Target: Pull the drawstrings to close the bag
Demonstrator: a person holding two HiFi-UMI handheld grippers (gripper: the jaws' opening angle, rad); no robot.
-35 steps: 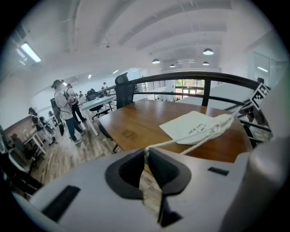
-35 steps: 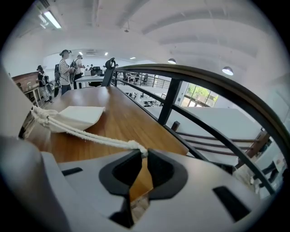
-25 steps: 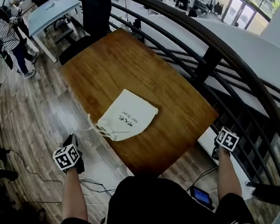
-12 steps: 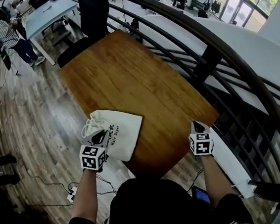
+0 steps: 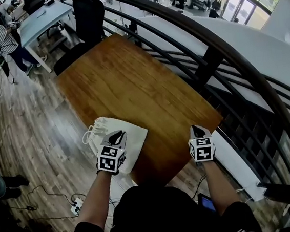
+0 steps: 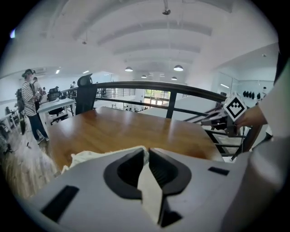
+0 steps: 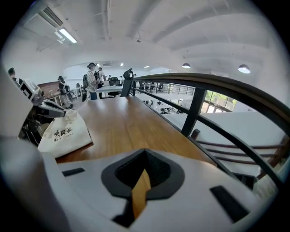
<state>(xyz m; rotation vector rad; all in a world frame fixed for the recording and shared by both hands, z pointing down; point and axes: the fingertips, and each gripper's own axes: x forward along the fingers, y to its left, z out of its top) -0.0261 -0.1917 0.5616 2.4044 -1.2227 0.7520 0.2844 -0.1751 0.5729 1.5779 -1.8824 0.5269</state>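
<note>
Left claw [image 5: 118, 136] pinched shut on the cloth of the cream fabric drawstring bag [image 5: 135, 138], at the near left corner of the brown wooden table [image 5: 131, 78]. Bag lying flat there with dark print on its side, partly overhanging the table's left edge, gathered mouth and white cords [image 5: 87, 138] out past that edge. Right claw [image 5: 198, 129] closed on nothing, over the table's near right edge, well apart from the bag.
</note>
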